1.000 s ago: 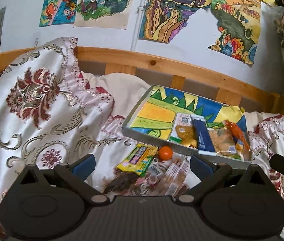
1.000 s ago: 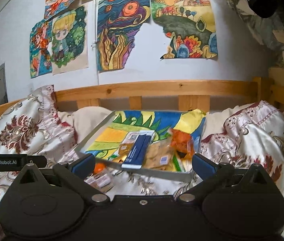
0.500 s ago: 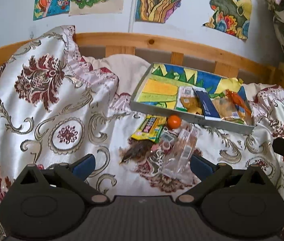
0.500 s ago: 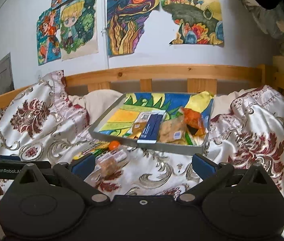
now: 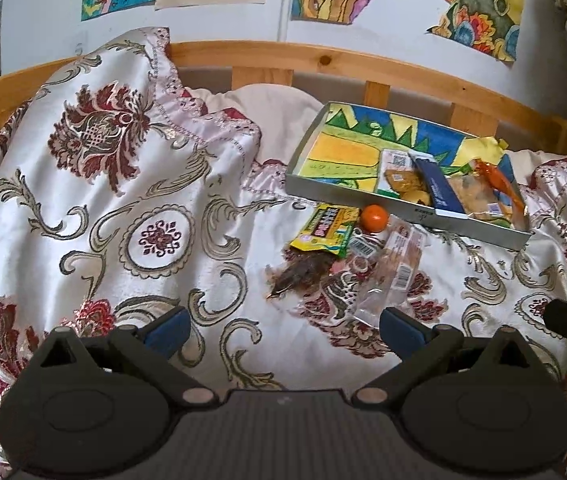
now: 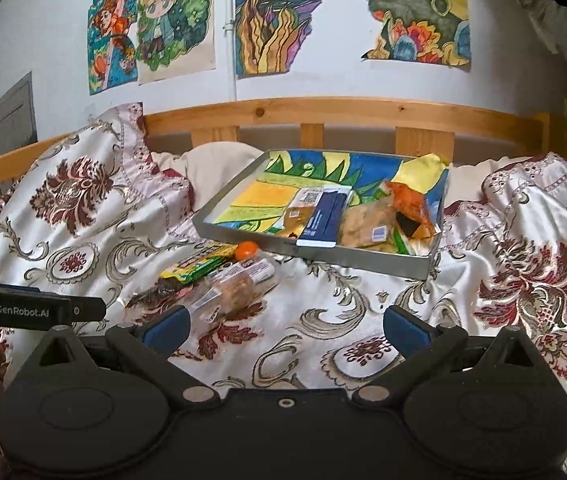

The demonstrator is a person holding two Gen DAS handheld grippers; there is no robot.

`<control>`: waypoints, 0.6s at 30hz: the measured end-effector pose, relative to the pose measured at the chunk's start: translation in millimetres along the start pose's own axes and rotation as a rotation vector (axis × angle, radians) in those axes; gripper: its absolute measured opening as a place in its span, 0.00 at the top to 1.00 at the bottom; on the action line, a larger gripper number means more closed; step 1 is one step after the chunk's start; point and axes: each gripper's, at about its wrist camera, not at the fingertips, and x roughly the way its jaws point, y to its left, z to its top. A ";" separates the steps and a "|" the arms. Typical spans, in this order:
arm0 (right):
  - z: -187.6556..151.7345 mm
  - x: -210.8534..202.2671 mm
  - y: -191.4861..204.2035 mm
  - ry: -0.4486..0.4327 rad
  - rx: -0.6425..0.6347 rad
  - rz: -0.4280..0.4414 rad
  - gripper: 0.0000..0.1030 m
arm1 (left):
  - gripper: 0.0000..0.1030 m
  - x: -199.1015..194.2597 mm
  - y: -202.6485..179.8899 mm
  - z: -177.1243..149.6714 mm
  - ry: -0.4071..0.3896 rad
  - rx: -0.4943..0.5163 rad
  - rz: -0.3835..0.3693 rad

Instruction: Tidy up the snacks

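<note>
Two grippers held wide apart, nothing gripped.

Left gripper and right gripper are poised above the bedspread; loose snacks are seen at 12 o'clock, the snack tray at 1 o'clock.

A tray is lying on the bed before the headboard, holding several snack packets. More loose snacks are lying just in front of its near-left wall.
</note>
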 end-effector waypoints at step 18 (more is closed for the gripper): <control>-3.1 12.2 9.6 0.066 -0.003 0.051 0.01 | 0.01 10.1 -1.8 -1.0 0.029 -0.002 0.038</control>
